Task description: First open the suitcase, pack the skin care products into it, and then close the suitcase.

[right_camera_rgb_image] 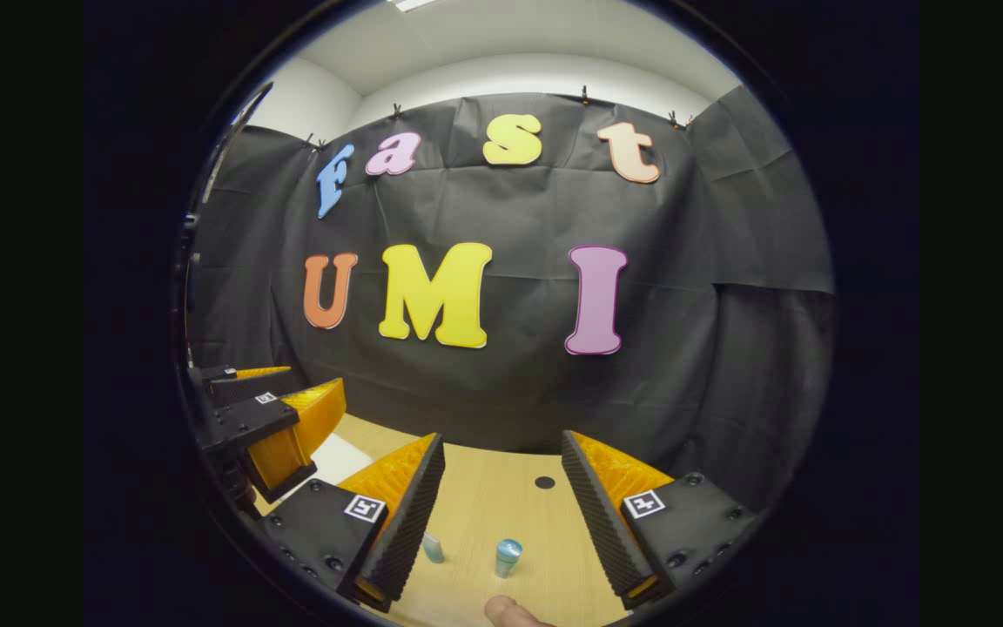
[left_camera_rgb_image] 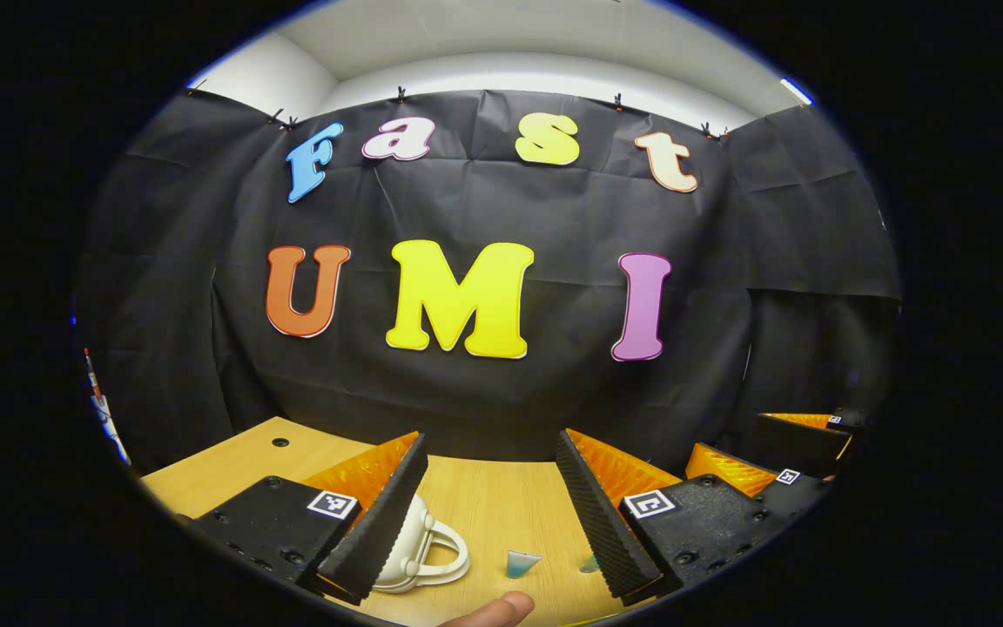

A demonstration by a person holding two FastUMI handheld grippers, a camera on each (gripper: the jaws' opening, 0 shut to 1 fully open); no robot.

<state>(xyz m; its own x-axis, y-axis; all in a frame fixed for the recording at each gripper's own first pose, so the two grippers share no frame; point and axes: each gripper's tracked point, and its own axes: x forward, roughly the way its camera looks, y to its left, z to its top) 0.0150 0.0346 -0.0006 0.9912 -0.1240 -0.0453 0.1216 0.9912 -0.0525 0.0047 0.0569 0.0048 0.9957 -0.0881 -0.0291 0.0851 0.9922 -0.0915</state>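
Both tongs, left and right, hung released above the bench; best first move: left tongs down on the white suitcase handle at 7 o'clock.

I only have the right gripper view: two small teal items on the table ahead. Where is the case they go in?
Observer: In the left gripper view a white case with a loop handle sits on the table, partly hidden behind the left tool's left-hand finger.
Operator: Is that tool gripping it?
Observer: No, its fingers stand wide apart with nothing clamped between them.
Operator: How do the teal things sit relative to the case?
Observer: A pointed teal item lies just right of the handle, not touching it.
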